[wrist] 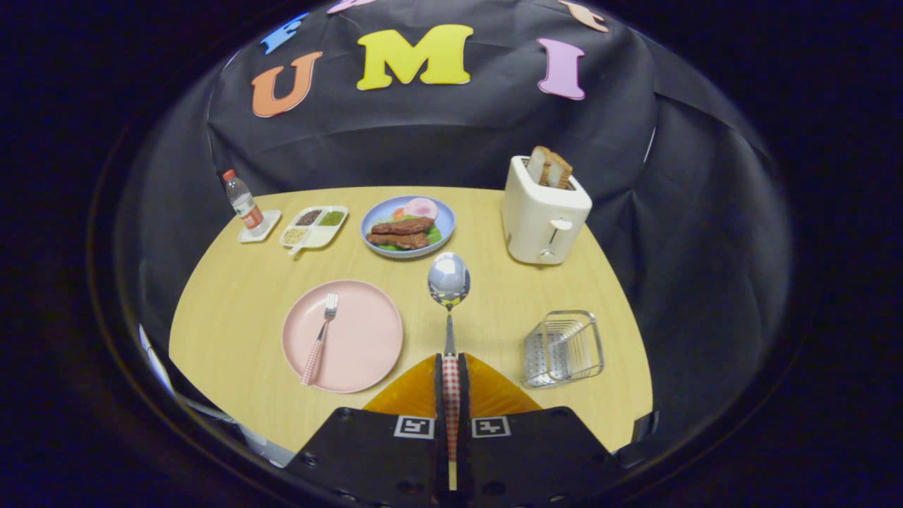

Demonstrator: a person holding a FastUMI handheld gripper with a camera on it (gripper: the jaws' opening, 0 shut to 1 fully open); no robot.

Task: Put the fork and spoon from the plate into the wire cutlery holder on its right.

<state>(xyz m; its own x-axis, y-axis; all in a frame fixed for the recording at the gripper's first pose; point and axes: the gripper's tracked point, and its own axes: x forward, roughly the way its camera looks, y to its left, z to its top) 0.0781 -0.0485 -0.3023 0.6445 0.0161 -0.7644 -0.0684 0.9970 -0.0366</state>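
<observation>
Gripper (451, 367): fingers closed on checked handle of spoon (449, 281), bowl pointing ahead above table (233, 296). Fork (321, 337): lying on pink plate (343, 336), ahead-left of fingers. Wire cutlery holder (564, 348): just right of fingers, tilted.

Staged breakfast table in a recording booth
Black cloth wall (437, 141); wooden table (240, 296); toaster (544, 215) holding bread; plated food (408, 226).

Tongs (451, 367): black body, two square markers.
</observation>
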